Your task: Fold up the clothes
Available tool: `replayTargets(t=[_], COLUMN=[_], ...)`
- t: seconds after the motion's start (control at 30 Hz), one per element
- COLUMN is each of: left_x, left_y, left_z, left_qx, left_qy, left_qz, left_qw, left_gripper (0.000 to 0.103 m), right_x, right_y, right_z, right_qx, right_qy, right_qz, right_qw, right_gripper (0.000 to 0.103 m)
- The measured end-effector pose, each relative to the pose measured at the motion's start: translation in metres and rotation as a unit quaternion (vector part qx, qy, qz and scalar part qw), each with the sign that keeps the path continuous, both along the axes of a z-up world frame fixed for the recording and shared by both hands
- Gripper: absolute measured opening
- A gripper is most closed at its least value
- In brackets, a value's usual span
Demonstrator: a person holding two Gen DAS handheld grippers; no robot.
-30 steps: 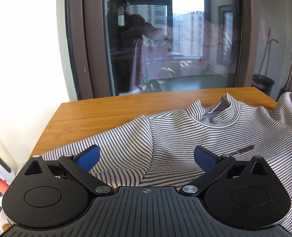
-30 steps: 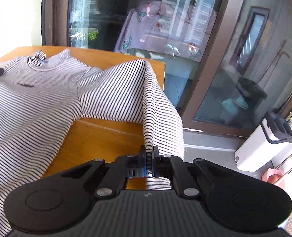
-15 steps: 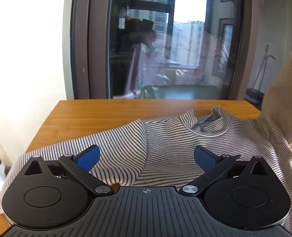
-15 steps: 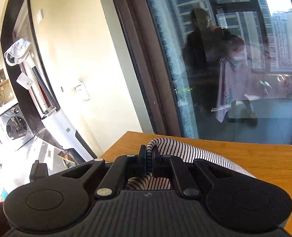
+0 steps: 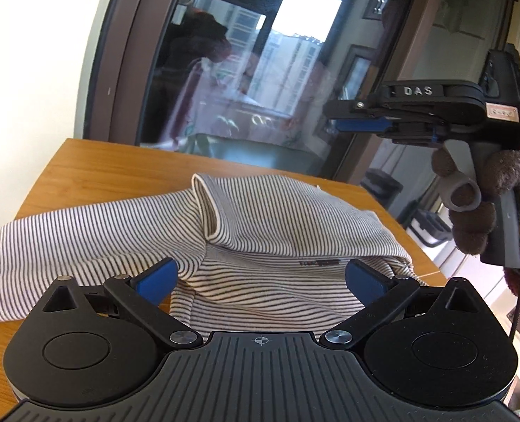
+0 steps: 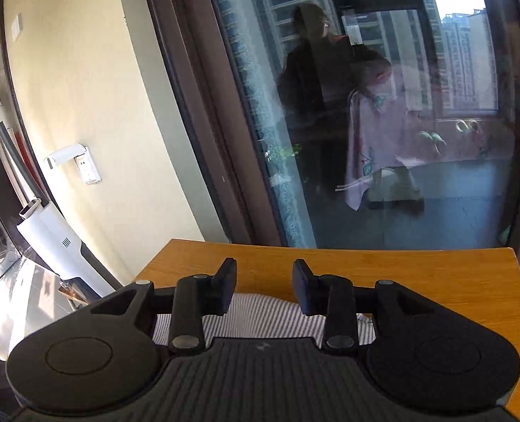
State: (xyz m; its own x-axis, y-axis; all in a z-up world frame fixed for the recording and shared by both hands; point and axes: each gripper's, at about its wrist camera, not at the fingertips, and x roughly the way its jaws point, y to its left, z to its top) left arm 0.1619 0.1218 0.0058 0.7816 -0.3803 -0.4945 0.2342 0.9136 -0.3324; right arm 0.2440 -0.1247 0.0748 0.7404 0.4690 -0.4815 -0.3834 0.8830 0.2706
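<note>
The striped top [image 5: 281,218] is soft ribbed knit cloth. Under it the surface [image 5: 94,172] is smooth, satiny wood. The left tongs [image 5: 260,281] are matt black plastic with shiny metal rivets.

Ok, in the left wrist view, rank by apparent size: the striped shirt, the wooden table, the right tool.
1. Striped shirt fills the most frame.
2. Wooden table, bare parts only; the shirt hides much of it, so the table itself is likely bigger.
3. Right tool, smallest, held raised above the table; nearness to the camera skews this.
</note>
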Motion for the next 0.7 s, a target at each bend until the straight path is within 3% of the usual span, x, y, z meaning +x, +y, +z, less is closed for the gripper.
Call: replayTargets(t=[0.13, 0.23, 0.43, 0.5, 0.63, 0.67, 0.7], left_x=[0.021, 0.039, 0.068, 0.075, 0.087, 0.089, 0.09], left_y=[-0.001, -0.002, -0.012, -0.016, -0.025, -0.027, -0.031], left_z=[-0.001, -0.001, -0.005, -0.009, -0.017, -0.018, -0.017], left_qx=[-0.016, -0.029, -0.023, -0.012, 0.022, 0.034, 0.047], left_qy=[0.013, 0.03, 0.062, 0.072, 0.079, 0.076, 0.071], left_qz=[0.022, 0.031, 0.045, 0.055, 0.077, 0.081, 0.083], left_qw=[0.9996, 0.9987, 0.9968, 0.9958, 0.9936, 0.9932, 0.9929], left_gripper=[0.103, 0.103, 0.097, 0.086, 0.08, 0.07, 0.052], right_x=[-0.019, -0.028, -0.049, -0.052, -0.053, -0.053, -0.053], right_y=[-0.038, -0.063, -0.081, -0.085, -0.096, -0.096, -0.097], right_z=[-0.042, -0.086, -0.103, -0.104, -0.108, -0.108, -0.108], right_qx=[0.01, 0.018, 0.078, 0.097, 0.132, 0.133, 0.133], right_qy=[0.045, 0.102, 0.057, 0.051, 0.054, 0.055, 0.056], right_qz=[-0.038, -0.069, -0.075, -0.076, -0.074, -0.074, -0.074], right_qw=[0.998, 0.992, 0.992, 0.991, 0.987, 0.987, 0.987], right_gripper=[0.048, 0.048, 0.049, 0.052, 0.053, 0.053, 0.053])
